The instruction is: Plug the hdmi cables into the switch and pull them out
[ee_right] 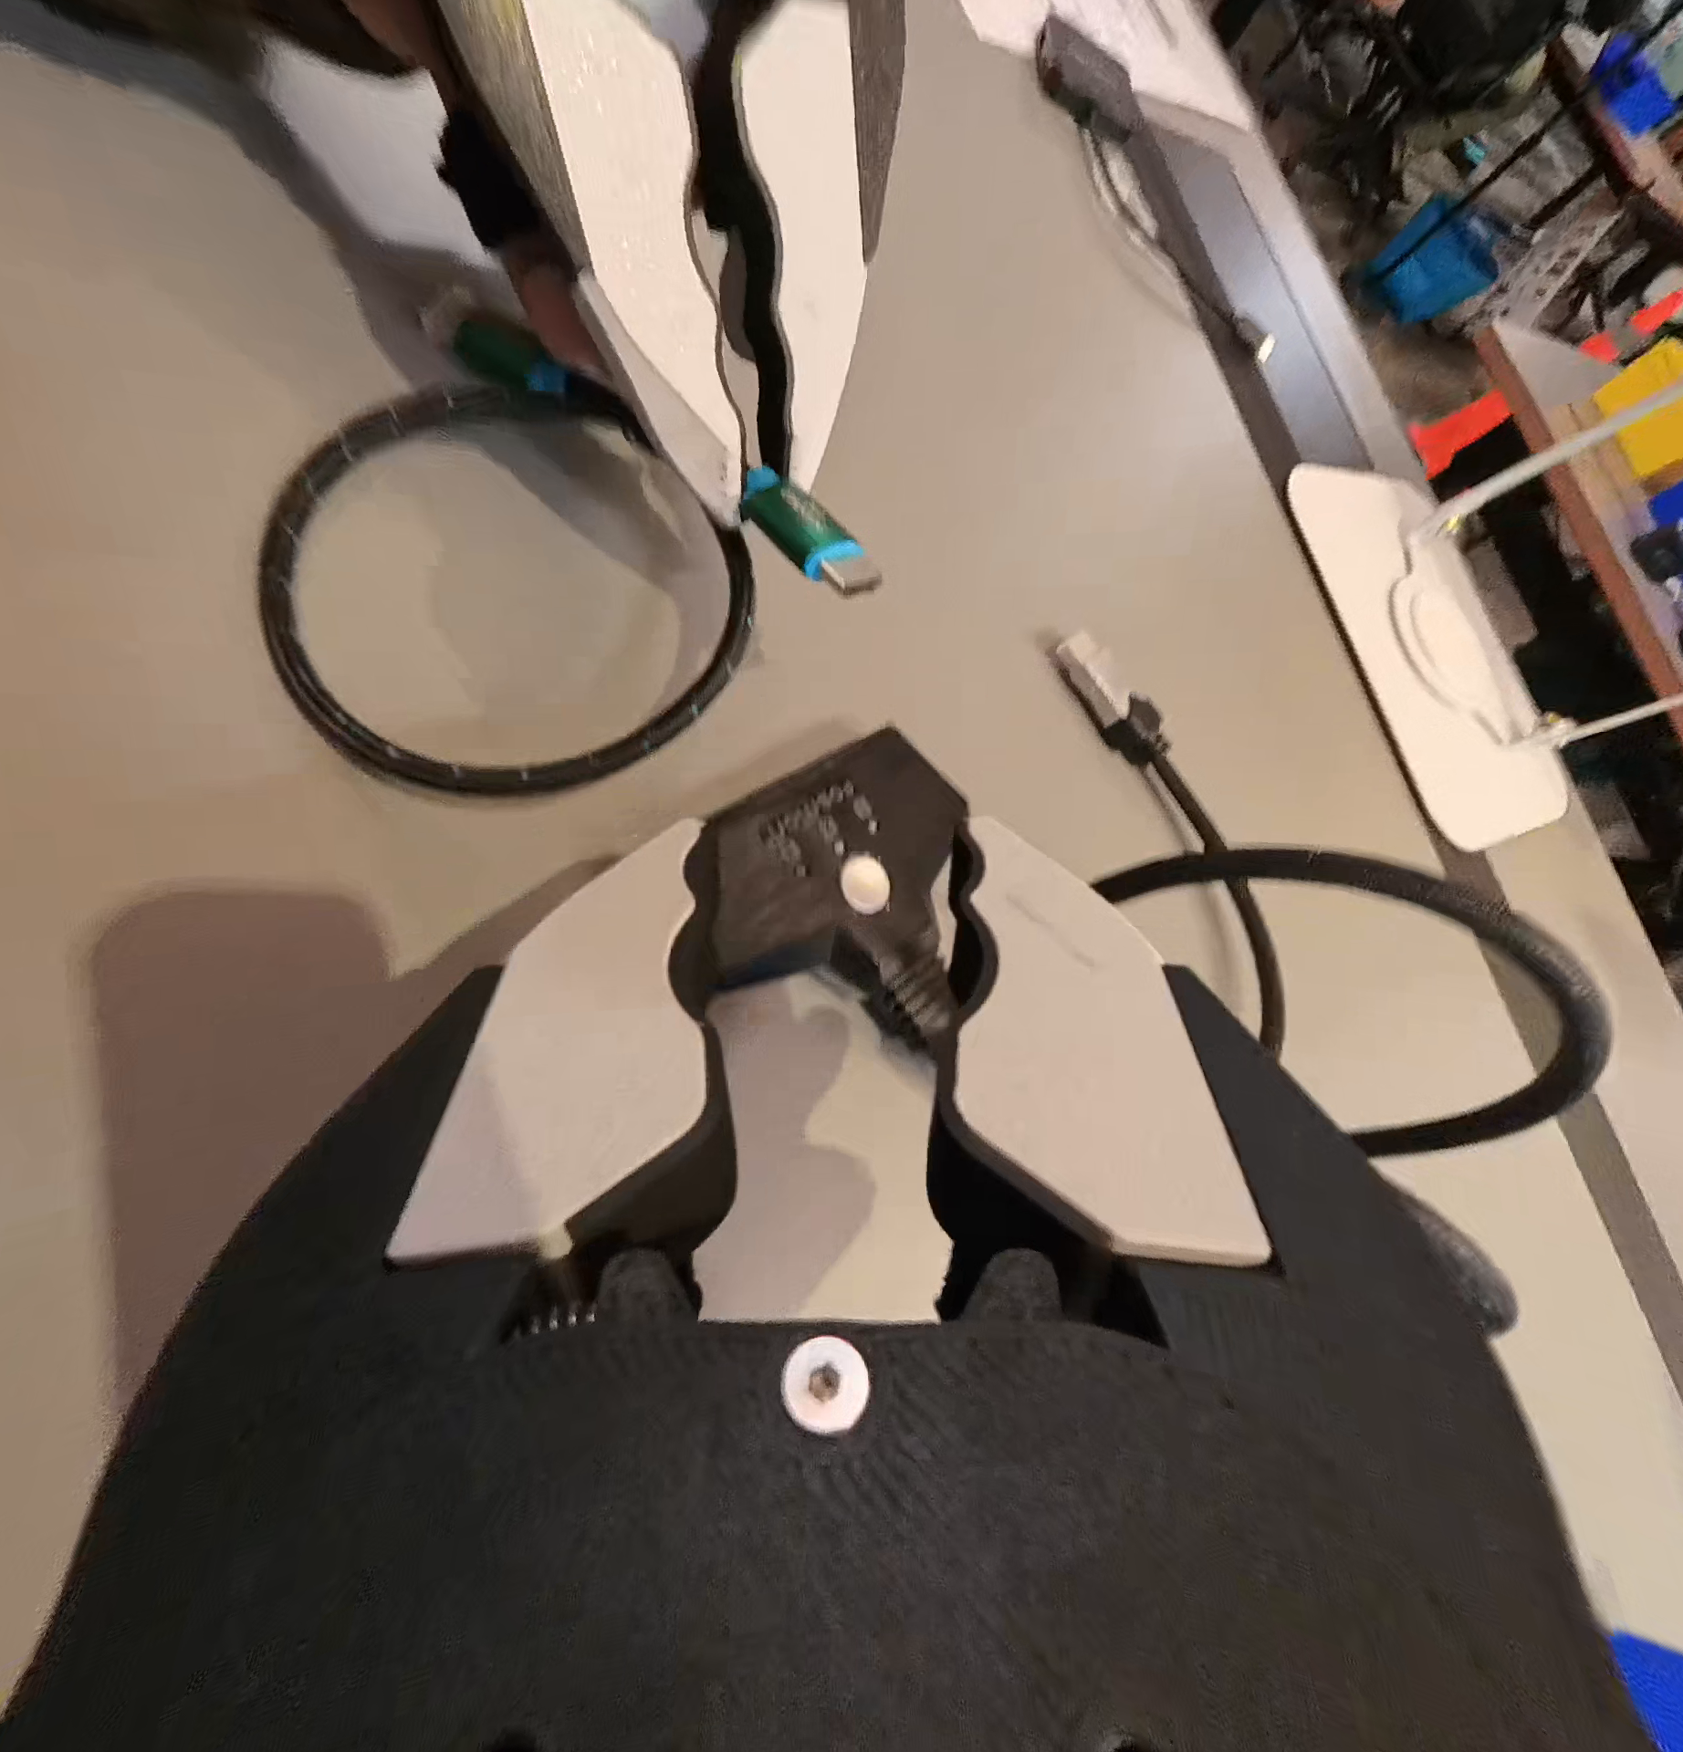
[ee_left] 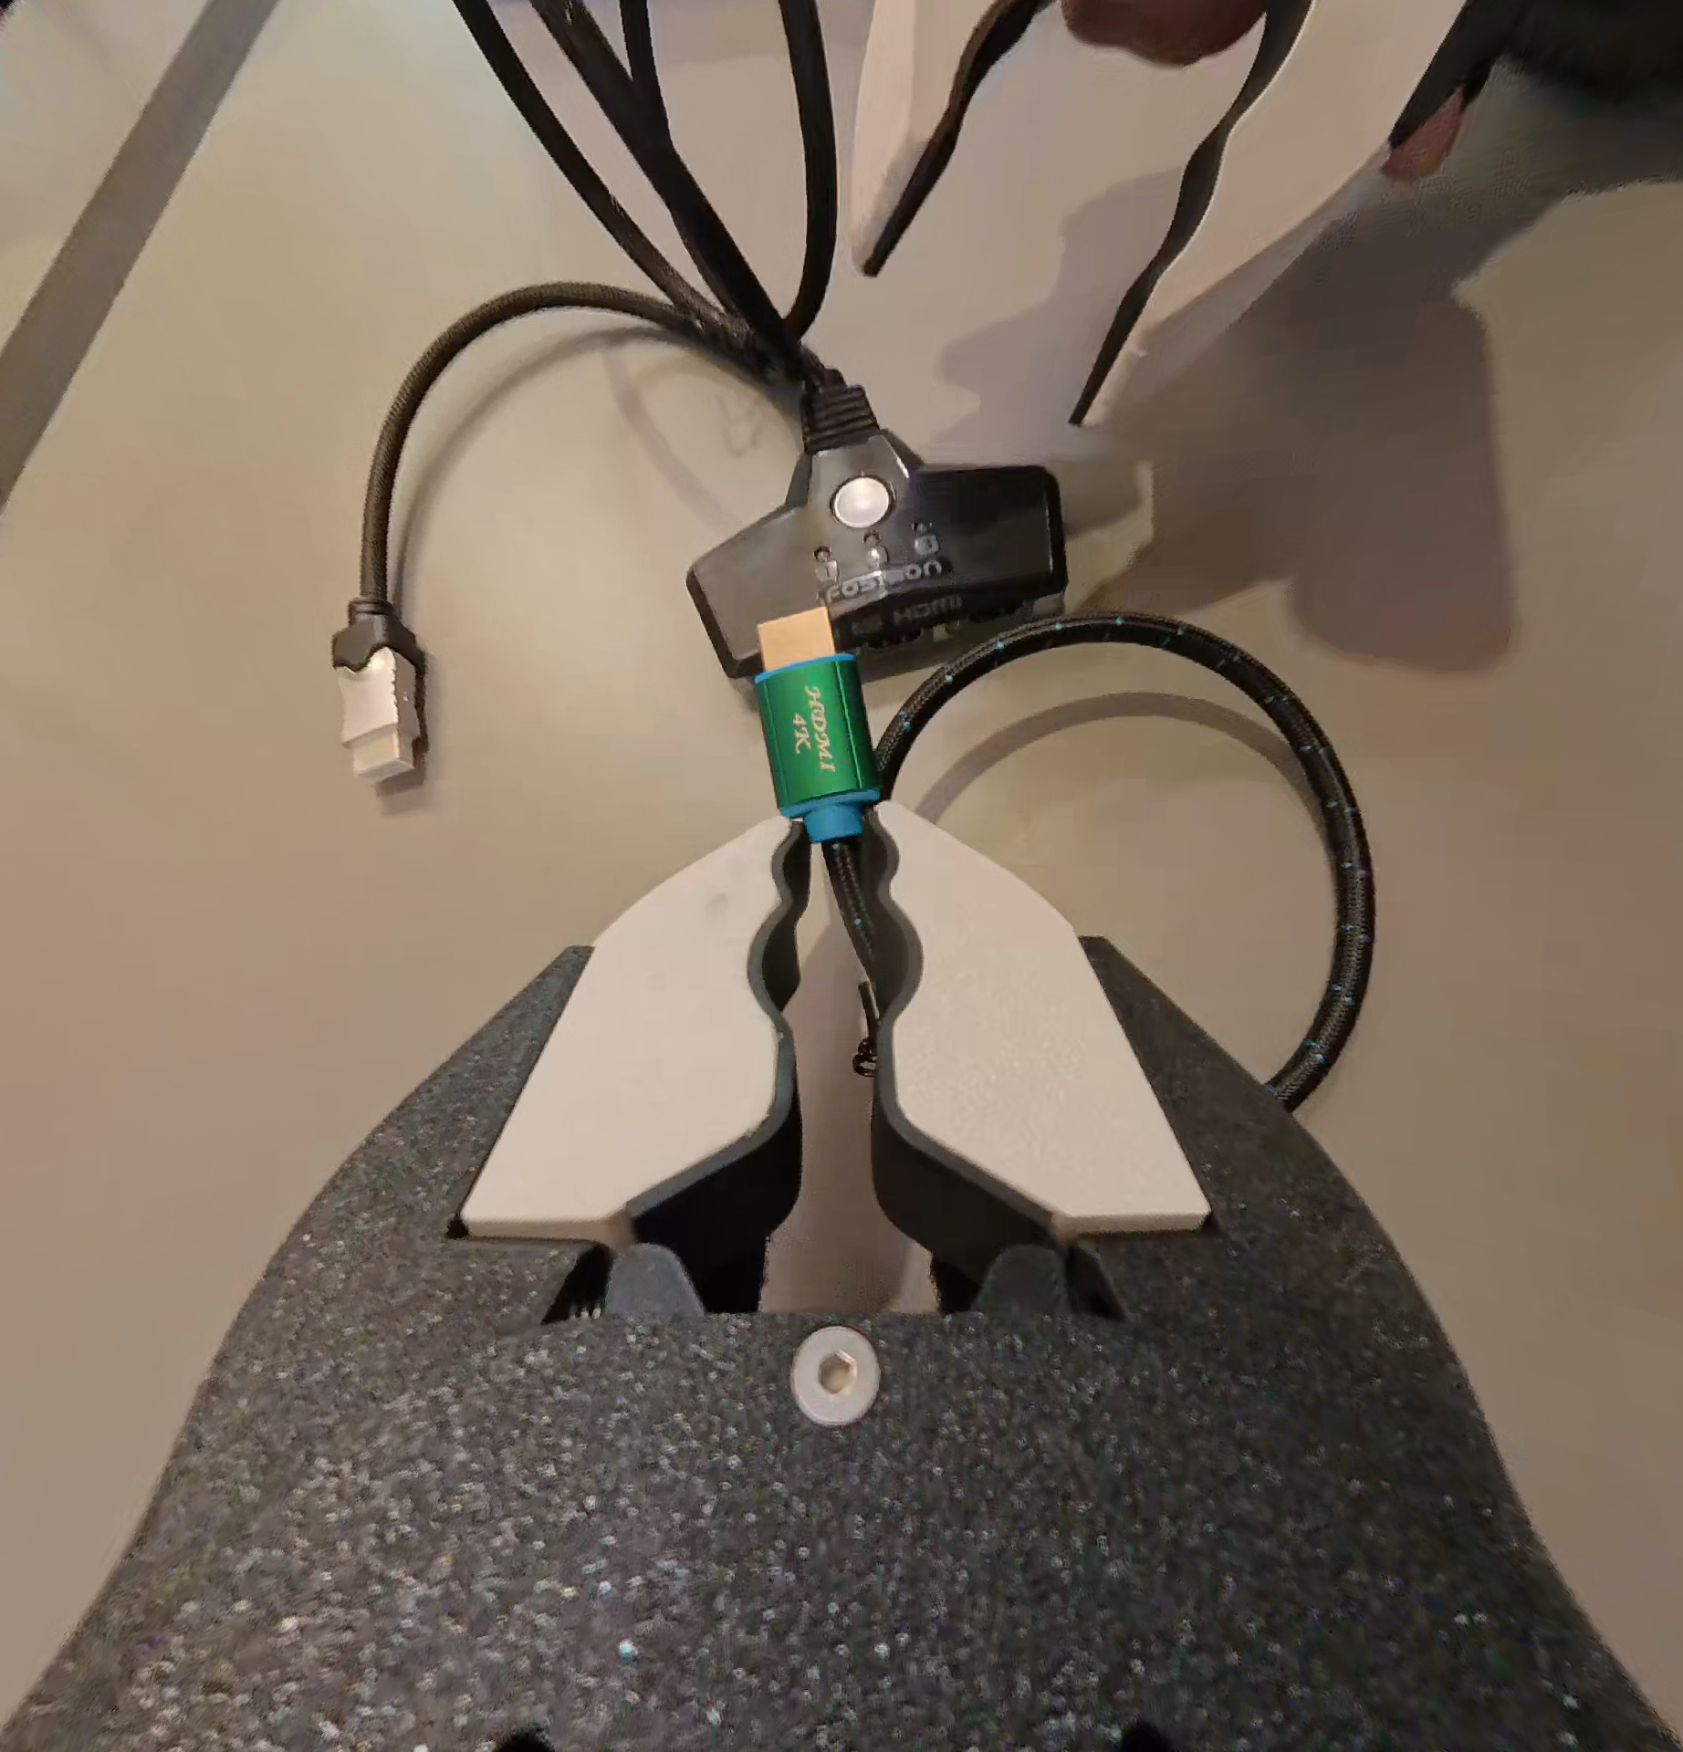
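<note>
Left gripper (ee_left: 838,834) narrow, pinching blue collar of green plug (ee_left: 812,735); gold tip just short of black switch box (ee_left: 914,559). Box's far side partly hidden there by right gripper's fingers (ee_left: 1198,237).

Right gripper (ee_right: 833,844) wide, box (ee_right: 819,853) between fingers; pad contact unclear, view blurred. Only this view shows second green plug (ee_right: 496,355), half hidden behind left gripper, and white pad (ee_right: 1416,654) off right. Grey plug (ee_left: 378,706) lies loose on table (ee_left: 202,948).
</note>
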`<state>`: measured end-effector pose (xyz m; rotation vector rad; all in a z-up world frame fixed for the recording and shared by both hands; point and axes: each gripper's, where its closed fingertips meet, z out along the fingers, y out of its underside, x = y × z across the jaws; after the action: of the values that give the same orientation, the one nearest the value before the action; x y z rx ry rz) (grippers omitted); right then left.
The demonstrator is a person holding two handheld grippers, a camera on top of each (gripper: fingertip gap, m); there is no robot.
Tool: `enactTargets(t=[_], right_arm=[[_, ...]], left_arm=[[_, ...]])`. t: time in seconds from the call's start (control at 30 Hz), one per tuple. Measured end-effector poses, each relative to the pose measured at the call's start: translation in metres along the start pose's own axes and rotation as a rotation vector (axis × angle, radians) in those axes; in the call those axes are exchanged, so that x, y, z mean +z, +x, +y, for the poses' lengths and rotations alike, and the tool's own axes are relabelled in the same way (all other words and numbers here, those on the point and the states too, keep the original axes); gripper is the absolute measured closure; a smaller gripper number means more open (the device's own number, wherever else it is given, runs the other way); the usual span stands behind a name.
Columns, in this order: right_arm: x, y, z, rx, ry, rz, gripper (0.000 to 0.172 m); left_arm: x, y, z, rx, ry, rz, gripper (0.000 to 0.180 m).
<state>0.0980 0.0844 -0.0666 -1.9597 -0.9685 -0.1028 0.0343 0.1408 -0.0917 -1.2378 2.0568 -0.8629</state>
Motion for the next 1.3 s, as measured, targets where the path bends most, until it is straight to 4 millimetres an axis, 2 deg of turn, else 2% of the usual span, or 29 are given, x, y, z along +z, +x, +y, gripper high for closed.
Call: enactTargets(t=[0.1,0.2,0.43,0.5,0.57,0.63,0.7,0.73,0.8,0.87,0.93,1.07,1.13,1.3], right_arm=[[0.003,-0.003,0.020,-0.054,-0.084,-0.033,0.118],[-0.001,-0.003,0.027,-0.204,-0.135,-0.073,0.113],[0.008,-0.001,0.008,-0.539,-0.167,-0.180,0.110],[0.014,0.008,0.018,-0.595,-0.263,-0.173,0.107],[0.018,0.020,0.037,-0.638,-0.387,-0.169,0.099],[0.018,0.024,0.055,-0.631,-0.490,-0.200,0.088],[0.020,0.022,0.063,-0.641,-0.508,-0.233,0.093],[0.022,0.022,0.062,-0.643,-0.502,-0.231,0.100],[0.023,0.028,0.057,-0.657,-0.483,-0.185,0.091],[0.019,0.030,0.047,-0.647,-0.435,-0.167,0.091],[0.016,0.024,0.040,-0.650,-0.385,-0.193,0.096],[0.013,0.004,0.055,-0.649,-0.414,-0.299,0.089],[0.014,-0.001,0.056,-0.621,-0.389,-0.327,0.089],[0.011,0.001,0.052,-0.585,-0.351,-0.319,0.090]], left_arm=[[0.008,0.000,0.011,0.003,-0.076,-0.008,0.170],[0.015,0.000,0.023,0.043,-0.159,-0.012,0.170],[0.020,-0.003,0.023,0.047,-0.188,0.004,0.170],[0.019,-0.002,0.023,0.040,-0.182,0.012,0.170],[0.019,-0.002,0.023,0.038,-0.179,0.023,0.170],[0.019,-0.001,0.023,0.036,-0.179,0.036,0.170],[0.020,-0.001,0.024,0.031,-0.182,0.048,0.170],[0.020,-0.001,0.024,0.031,-0.188,0.053,0.170],[0.020,-0.003,0.023,0.041,-0.210,0.049,0.170],[0.022,-0.006,0.023,0.064,-0.231,0.024,0.170],[0.024,-0.007,0.023,0.070,-0.251,0.011,0.170],[0.026,-0.007,0.021,0.066,-0.231,0.022,0.170],[0.026,-0.006,0.019,0.045,-0.197,0.042,0.170],[0.013,-0.004,0.005,-0.047,-0.069,0.126,0.138]])
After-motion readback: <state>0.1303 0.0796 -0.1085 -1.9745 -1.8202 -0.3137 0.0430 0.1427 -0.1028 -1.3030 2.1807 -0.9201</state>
